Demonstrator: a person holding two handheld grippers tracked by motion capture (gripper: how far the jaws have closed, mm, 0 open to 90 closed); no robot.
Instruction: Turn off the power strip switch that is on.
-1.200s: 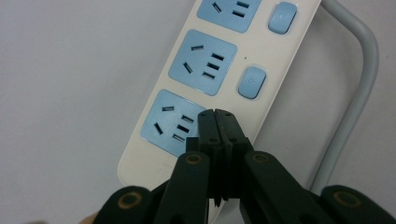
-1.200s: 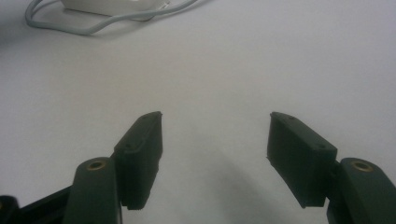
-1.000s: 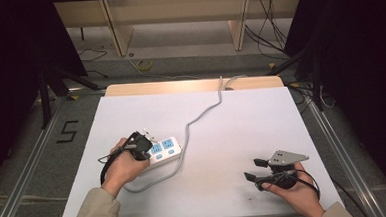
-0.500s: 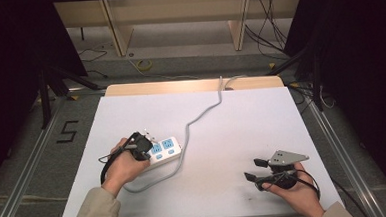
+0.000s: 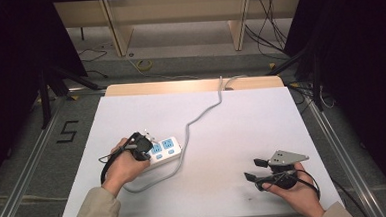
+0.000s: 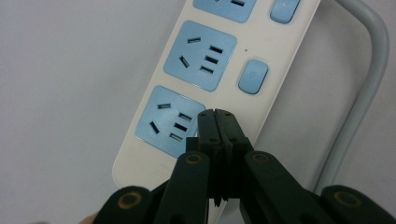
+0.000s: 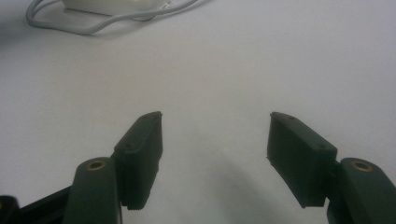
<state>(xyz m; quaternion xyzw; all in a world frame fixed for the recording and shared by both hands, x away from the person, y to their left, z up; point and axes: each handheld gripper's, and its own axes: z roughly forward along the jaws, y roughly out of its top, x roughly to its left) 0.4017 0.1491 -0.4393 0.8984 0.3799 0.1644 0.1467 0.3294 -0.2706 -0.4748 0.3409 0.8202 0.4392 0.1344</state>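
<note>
A white power strip (image 5: 162, 151) with blue sockets lies left of the table's middle. Its grey cable (image 5: 201, 115) runs off over the far edge. My left gripper (image 5: 142, 146) is at the strip's near end with nothing between its jaws. In the left gripper view the shut jaws (image 6: 218, 114) lie over the strip (image 6: 205, 60) just right of the nearest socket, in line with the blue buttons (image 6: 253, 76). My right gripper (image 5: 254, 169) stands open above bare table at the front right. Its jaws (image 7: 215, 154) are wide apart, with the cable (image 7: 93, 23) far ahead.
The white table (image 5: 241, 121) has a wooden strip (image 5: 190, 86) along its far edge. A loop of the cable (image 5: 150, 183) lies on the table just in front of the strip. Beyond the table are floor cables and wooden furniture legs (image 5: 119, 32).
</note>
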